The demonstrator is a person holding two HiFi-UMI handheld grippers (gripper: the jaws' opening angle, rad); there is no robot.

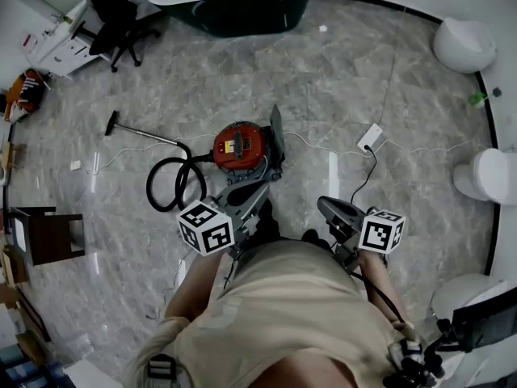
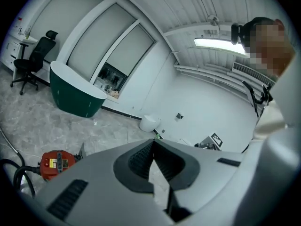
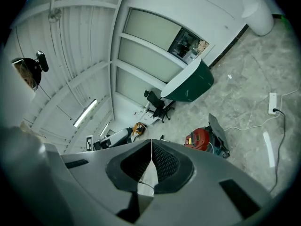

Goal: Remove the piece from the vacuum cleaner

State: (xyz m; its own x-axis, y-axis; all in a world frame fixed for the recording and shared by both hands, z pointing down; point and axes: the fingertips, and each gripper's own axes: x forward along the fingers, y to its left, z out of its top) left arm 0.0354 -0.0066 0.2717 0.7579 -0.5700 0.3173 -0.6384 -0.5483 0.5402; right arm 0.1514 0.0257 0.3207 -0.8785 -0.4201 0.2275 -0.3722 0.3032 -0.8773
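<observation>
Spotted on floor [image 1: 339,95]: red vacuum cleaner [image 1: 240,145] w/ hose [image 1: 166,180], near and fwd of clenched, empty left tool [image 1: 260,191], farther from clenched, empty right tool [image 1: 325,207], touching neither.

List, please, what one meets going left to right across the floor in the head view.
Floor nozzle → black hose loop → red vacuum cleaner → white power strip → white rounded object.

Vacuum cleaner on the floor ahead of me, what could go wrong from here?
1. The black hose lies in a loop beside the vacuum cleaner; stepping in could snag a foot.
2. The left gripper and right gripper are both shut and empty; approached like that, they might only nudge it.
</observation>
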